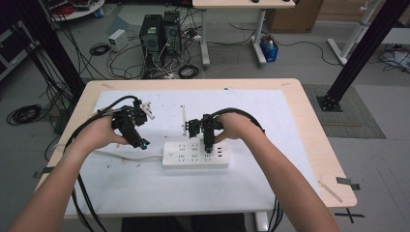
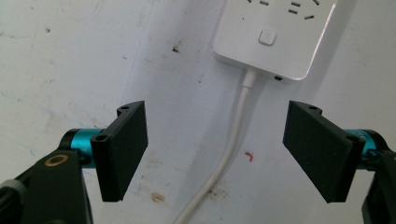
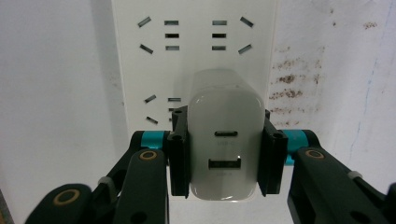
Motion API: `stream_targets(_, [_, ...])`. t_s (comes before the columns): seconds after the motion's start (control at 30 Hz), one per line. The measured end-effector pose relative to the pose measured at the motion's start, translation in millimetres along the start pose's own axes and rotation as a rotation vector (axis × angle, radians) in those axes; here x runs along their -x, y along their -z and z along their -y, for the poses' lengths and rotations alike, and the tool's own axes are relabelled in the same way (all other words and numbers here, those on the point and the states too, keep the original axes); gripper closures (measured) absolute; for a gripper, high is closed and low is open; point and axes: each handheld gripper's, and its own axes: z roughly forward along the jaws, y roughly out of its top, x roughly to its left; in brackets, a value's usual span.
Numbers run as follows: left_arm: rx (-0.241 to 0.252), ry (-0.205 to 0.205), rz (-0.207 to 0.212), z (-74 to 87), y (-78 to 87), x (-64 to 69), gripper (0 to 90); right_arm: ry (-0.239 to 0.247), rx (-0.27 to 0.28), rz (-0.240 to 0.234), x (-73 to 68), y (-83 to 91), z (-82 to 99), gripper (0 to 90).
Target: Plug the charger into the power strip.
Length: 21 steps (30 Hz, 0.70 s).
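Note:
A white power strip [image 1: 196, 154] lies on the white mat, its cord [image 1: 121, 155] running off to the left. My right gripper [image 1: 208, 149] points down over the strip's right half. In the right gripper view its jaws are shut on the sides of a white USB charger [image 3: 224, 102], held against the socket face of the strip [image 3: 194, 51]. My left gripper [image 1: 143, 143] hovers left of the strip, open. In the left gripper view the cord [image 2: 238, 126] runs between the wide pads [image 2: 123, 149] untouched, and the strip's button end [image 2: 275, 35] lies beyond.
The white mat [image 1: 145, 183] covers most of a wooden table [image 1: 316, 145]. A thin white strip [image 1: 183, 118] stands just behind the power strip. The mat is stained near the strip [image 3: 292, 84]. Computers [image 1: 159, 34] and cables sit on the floor beyond.

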Motion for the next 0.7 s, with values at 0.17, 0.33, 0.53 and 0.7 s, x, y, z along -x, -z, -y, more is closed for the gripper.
stream_targets(0.17, [0.009, 0.011, -0.015, 3.0, 3.6, -1.9, 22.2, -0.196, 0.107, -0.051, 8.3, 6.7, 24.8, 30.2])
stream_targets(0.33, [0.010, 0.029, -0.030, 5.4, 7.9, -5.8, 22.2, -0.463, 0.203, 0.080, 9.4, 42.5, 75.8, 22.2])
stream_targets(0.53, [-0.021, 0.060, -0.032, 7.2, 6.4, -19.7, 22.0, -0.995, 0.256, 0.121, 5.8, 75.7, 148.9, 19.9])
stream_targets(0.7, [-0.022, 0.064, -0.036, 7.0, 8.9, -24.6, 22.0, -1.082, 0.253, 0.128, 1.6, 79.7, 173.8, 19.9])
